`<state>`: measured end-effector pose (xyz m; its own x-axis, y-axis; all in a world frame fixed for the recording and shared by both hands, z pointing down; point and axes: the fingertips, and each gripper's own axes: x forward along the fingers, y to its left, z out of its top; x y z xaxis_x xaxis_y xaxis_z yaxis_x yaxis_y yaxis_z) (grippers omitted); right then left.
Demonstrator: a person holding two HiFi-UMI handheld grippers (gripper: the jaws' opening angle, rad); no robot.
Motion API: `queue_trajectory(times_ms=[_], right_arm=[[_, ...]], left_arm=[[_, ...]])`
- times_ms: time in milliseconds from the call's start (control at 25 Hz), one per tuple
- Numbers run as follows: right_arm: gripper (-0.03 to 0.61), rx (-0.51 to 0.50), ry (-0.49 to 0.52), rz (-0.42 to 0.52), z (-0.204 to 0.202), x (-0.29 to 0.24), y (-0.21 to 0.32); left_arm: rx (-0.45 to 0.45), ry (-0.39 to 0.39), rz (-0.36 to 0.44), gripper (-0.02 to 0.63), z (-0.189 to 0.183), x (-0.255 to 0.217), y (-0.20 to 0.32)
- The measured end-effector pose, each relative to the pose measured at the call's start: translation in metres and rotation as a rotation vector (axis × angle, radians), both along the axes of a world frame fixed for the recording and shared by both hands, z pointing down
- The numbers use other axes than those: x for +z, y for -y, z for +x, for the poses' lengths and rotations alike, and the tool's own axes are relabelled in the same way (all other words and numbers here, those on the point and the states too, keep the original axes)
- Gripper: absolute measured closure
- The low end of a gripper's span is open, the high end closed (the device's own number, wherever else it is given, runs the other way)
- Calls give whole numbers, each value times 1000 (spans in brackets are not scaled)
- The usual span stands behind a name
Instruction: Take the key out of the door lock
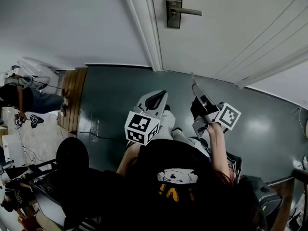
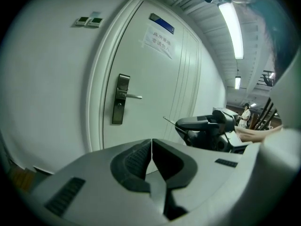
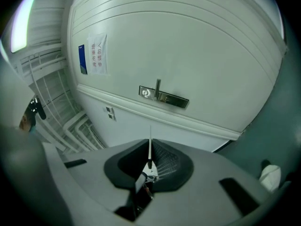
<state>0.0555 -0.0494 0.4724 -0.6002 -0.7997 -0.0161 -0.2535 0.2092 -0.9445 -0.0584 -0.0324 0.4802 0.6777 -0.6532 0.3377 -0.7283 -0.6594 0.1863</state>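
Note:
The white door carries a metal lock plate (image 1: 173, 6) with a lever handle (image 1: 186, 11); I see no key in it. The plate also shows in the left gripper view (image 2: 121, 99) and the right gripper view (image 3: 163, 96). My right gripper (image 3: 150, 142) is shut on the key (image 3: 150, 150), whose thin blade pokes out past the pads toward the door. In the head view that gripper (image 1: 196, 91) hangs well short of the door, the key (image 1: 192, 78) at its tip. My left gripper (image 1: 156, 99) (image 2: 152, 142) is beside it, shut on nothing.
A paper notice (image 2: 159, 41) and a blue sign (image 2: 162, 23) are stuck high on the door. Two wall switches (image 2: 89, 20) sit left of the frame. A person (image 1: 19, 97) stands far left by a wooden strip (image 1: 72, 97). Grey-green floor (image 1: 115, 95) lies between me and the door.

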Motion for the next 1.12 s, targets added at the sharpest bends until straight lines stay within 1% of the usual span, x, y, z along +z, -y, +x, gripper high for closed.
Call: queue_trajectory(times_ms=[240, 480, 760, 1120], right_arm=[[557, -6, -35, 11, -3, 0, -46], [557, -21, -72, 46, -2, -6, -91], [557, -48, -128, 70, -4, -7, -104], [557, -64, -158, 91, -5, -8, -104]], left_arm=[[-9, 19, 9, 601, -8, -3, -43], [-8, 26, 30, 601, -5, -8, -81], [-4, 26, 34, 601, 1, -9, -92], [6, 28, 25, 601, 9, -6, -90]])
